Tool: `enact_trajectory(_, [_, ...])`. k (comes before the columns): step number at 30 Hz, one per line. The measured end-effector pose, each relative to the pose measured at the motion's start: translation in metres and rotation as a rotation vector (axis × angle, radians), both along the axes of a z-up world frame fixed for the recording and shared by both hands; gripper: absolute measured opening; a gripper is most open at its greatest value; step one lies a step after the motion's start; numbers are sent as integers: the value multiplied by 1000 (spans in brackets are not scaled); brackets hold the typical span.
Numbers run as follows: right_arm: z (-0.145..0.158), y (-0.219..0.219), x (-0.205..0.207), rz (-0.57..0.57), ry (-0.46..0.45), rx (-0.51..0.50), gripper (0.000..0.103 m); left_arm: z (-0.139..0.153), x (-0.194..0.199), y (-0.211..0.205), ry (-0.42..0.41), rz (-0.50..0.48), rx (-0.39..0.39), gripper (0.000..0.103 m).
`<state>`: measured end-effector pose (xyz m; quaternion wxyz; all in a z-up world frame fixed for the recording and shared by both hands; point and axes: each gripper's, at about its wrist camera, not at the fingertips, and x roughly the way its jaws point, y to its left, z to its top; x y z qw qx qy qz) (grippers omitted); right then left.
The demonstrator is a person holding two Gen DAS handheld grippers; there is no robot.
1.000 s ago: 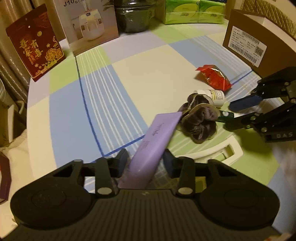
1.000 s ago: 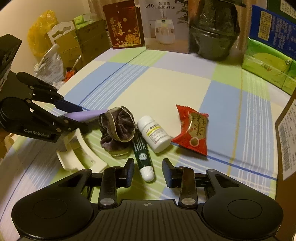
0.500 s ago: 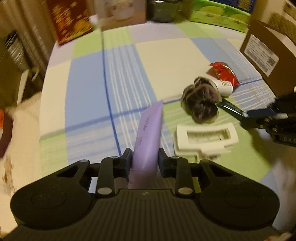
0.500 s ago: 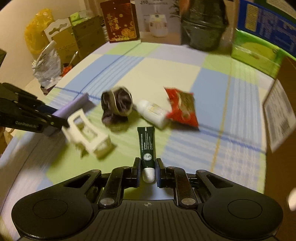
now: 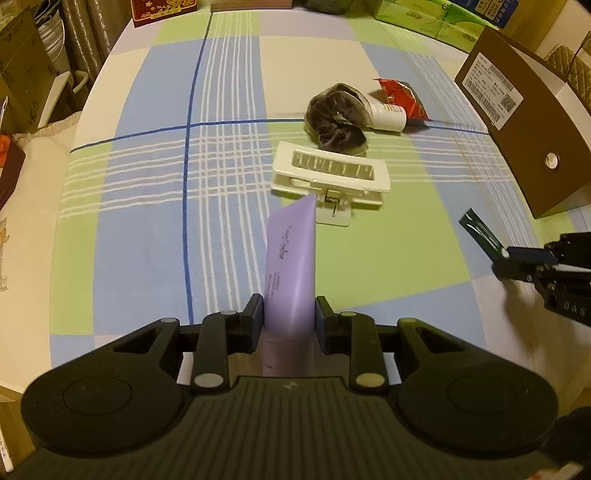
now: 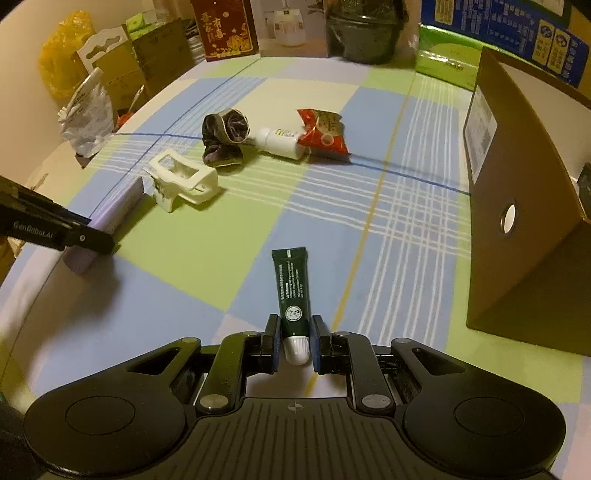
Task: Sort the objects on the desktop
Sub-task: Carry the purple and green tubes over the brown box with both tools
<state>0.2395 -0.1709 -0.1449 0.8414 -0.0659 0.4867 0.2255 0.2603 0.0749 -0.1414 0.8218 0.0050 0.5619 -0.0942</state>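
My left gripper [image 5: 289, 317] is shut on a purple tube [image 5: 291, 266], held above the checked tablecloth; the tube also shows in the right wrist view [image 6: 107, 225]. My right gripper [image 6: 293, 341] is shut on a small dark green tube [image 6: 291, 291] near its white cap; it also shows in the left wrist view [image 5: 480, 234]. On the table lie a white hair claw clip [image 5: 330, 177], a brown velvet scrunchie [image 5: 334, 118], a white pill bottle [image 5: 386, 114] and a red snack packet [image 5: 402, 98].
A brown cardboard box [image 6: 524, 206] with a round hole stands at the right. A red gift box [image 6: 225, 29], a humidifier box [image 6: 291, 27], a dark pot [image 6: 364, 33] and green tissue packs [image 6: 448, 62] line the far edge.
Both grippers closed on their tubes and pulled back toward the near edge, lifting them away from the pile. The claw clip, scrunchie, bottle and packet stayed on the table.
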Motion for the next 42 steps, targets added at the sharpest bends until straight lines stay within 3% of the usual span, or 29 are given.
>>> enact_trajectory(7, [-4, 11, 3, 22, -66, -27, 28, -2, 5, -16, -5, -7, 39, 37])
enact_trajectory(11, [-5, 16, 2, 37, -91, -44, 29, -4, 2, -25, -20, -23, 80, 41])
enact_trajectory(13, [-6, 16, 2, 43, -95, -44, 29, -4, 0, -28, -30, -26, 96, 40])
enact_trajectory(14, [-6, 16, 2, 51, -95, -46, 25, -4, -1, -28, -35, -29, 99, 36])
enact_trajectory(15, [-6, 16, 2, 51, -94, -48, 15, -3, -2, -29, -39, -32, 99, 34])
enact_trajectory(16, [-5, 16, 2, 51, -92, -49, 14, -3, -3, -30, -42, -32, 100, 29])
enact_trajectory(30, [11, -1, -16, 53, -31, -17, 14, 3, -34, -49, -15, -26, 33, 27])
enact_trajectory(42, [49, -35, -28, 33, -58, 114, 14, 43, -45, -81, -104, -44, -36, 27])
